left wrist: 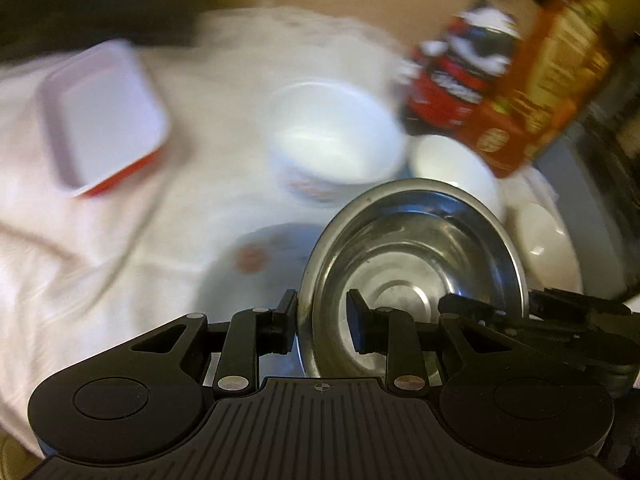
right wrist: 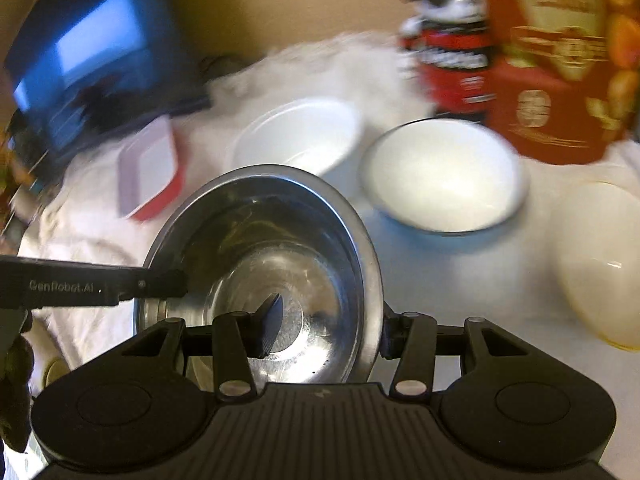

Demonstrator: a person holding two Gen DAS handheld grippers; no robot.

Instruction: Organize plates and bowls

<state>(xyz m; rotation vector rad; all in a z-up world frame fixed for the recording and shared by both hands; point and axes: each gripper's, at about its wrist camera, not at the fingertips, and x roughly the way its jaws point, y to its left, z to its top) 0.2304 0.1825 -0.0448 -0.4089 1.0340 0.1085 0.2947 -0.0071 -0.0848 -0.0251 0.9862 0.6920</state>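
Steel bowl hangs tilted, left tongs and right tongs each pinching opposite rims, likely for steadiness.

Shiny steel bowl tilted above white bowls.

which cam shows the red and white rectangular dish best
The left wrist view: the rectangular dish lies whole and large at upper left on the white cloth, though blurred. The right wrist view shows it smaller, blurred and partly hidden behind the steel bowl.
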